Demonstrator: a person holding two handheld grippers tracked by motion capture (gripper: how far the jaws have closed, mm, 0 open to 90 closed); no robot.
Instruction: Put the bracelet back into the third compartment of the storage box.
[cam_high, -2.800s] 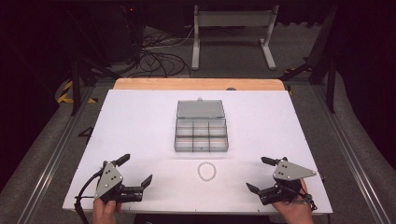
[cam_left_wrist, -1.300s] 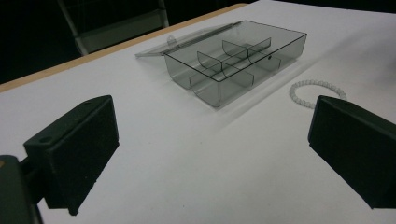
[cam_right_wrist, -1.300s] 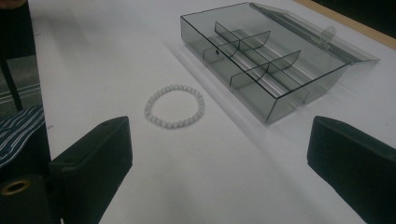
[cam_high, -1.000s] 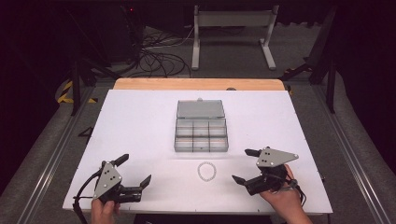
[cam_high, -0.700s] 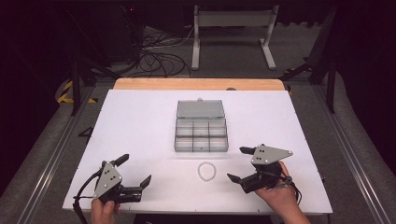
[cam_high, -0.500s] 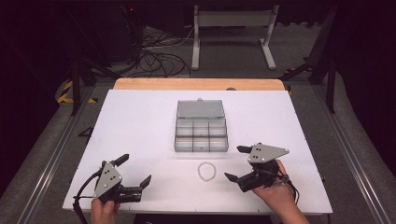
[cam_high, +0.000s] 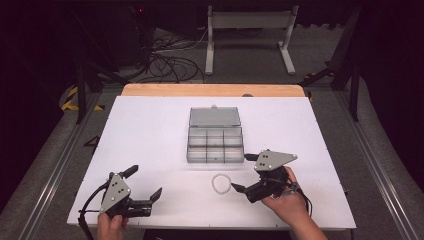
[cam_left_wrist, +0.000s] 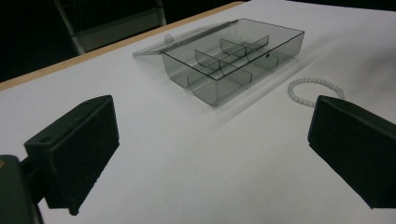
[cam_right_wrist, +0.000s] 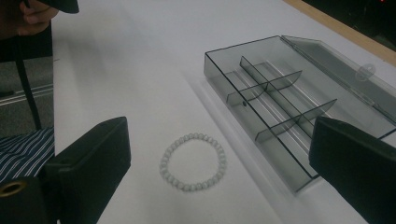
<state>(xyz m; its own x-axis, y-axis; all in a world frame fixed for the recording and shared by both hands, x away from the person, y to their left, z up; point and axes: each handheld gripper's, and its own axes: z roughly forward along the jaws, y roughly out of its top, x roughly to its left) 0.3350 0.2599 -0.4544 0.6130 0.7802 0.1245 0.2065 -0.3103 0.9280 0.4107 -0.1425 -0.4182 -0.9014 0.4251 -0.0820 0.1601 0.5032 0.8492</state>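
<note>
A bracelet of pale beads (cam_high: 220, 183) lies flat on the white table (cam_high: 150, 130), just in front of a smoky clear compartment box (cam_high: 215, 145) whose lid lies open behind it. My right gripper (cam_high: 242, 173) stands open immediately right of the bracelet, its jaws apart and pointing left. Through the right gripper view the bracelet (cam_right_wrist: 193, 162) rests between and ahead of the open jaws, with the box (cam_right_wrist: 289, 98) to the right. My left gripper (cam_high: 145, 181) stands open near the front left, holding nothing. It looks toward the box (cam_left_wrist: 233, 58) and the bracelet (cam_left_wrist: 315, 91).
A wooden strip (cam_high: 210, 90) borders the table's far edge. Behind it stand a metal frame (cam_high: 247, 35) and floor cables (cam_high: 165, 55). A hand (cam_right_wrist: 32, 18) and striped cloth (cam_right_wrist: 21, 156) sit at the left of the right gripper view.
My right gripper has moved left and slightly forward along the table's front, ending close beside the bracelet. The left gripper, bracelet and box have stayed put.
</note>
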